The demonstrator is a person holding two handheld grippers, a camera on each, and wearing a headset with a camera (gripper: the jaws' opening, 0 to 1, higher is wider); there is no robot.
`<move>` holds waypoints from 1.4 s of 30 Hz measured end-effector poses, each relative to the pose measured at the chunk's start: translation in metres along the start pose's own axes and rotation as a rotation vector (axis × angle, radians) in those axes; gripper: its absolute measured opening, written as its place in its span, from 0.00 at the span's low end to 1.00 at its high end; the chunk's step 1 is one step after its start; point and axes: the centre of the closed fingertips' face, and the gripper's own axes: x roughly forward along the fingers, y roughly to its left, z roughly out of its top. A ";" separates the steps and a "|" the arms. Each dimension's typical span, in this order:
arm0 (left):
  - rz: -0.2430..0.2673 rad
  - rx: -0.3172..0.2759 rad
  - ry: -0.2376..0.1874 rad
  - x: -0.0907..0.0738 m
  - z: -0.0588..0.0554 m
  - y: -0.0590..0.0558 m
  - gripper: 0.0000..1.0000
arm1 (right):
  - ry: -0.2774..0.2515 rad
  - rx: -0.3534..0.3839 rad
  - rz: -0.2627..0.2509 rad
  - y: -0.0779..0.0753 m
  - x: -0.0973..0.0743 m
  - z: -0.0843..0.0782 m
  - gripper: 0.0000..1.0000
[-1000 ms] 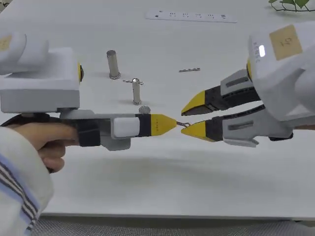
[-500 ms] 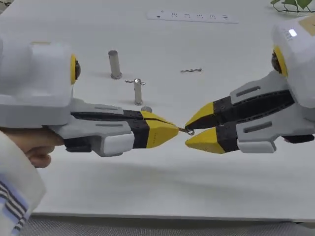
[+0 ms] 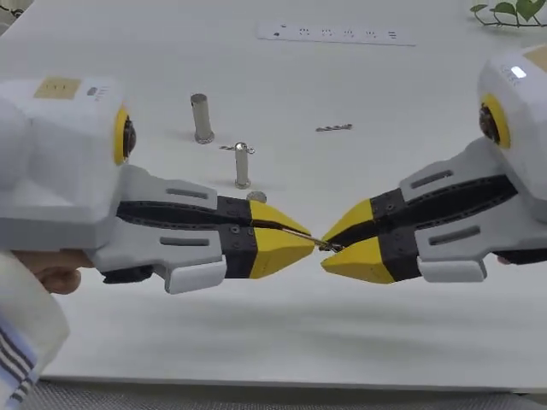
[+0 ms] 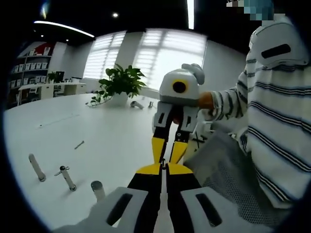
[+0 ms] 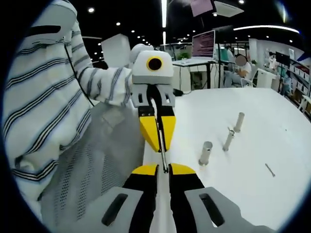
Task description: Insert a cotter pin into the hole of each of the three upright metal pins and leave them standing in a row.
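Low in the centre of the head view, my left gripper (image 3: 301, 242) and right gripper (image 3: 335, 248) meet tip to tip. Both are clenched on one held cotter pin (image 3: 314, 240), which bridges the gap between them above the white table (image 3: 282, 316). Just behind my left jaws peeks the top of the nearest metal pin (image 3: 255, 197). Beyond it the second metal pin (image 3: 242, 166) stands upright with a fitted cotter pin (image 3: 229, 148) through its head, then the third metal pin (image 3: 202, 118), bare. A loose cotter pin (image 3: 333, 128) lies farther right, and a power strip (image 3: 336, 33) lies near the top edge.

The table (image 3: 282, 77) is overlooked from above; gripper views are aimed closely head-on, upright pins (image 4: 68, 178) shared at 8 and 3 o'clock
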 end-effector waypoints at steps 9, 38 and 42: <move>-0.017 0.008 0.015 0.004 0.000 -0.003 0.00 | 0.000 0.005 0.016 0.003 0.000 -0.001 0.06; 0.036 0.034 0.070 0.004 -0.014 0.003 0.04 | 0.071 0.030 0.026 -0.006 0.013 -0.007 0.04; 0.064 0.009 0.042 0.001 -0.013 0.010 0.06 | 0.095 0.026 0.018 -0.010 0.014 -0.010 0.04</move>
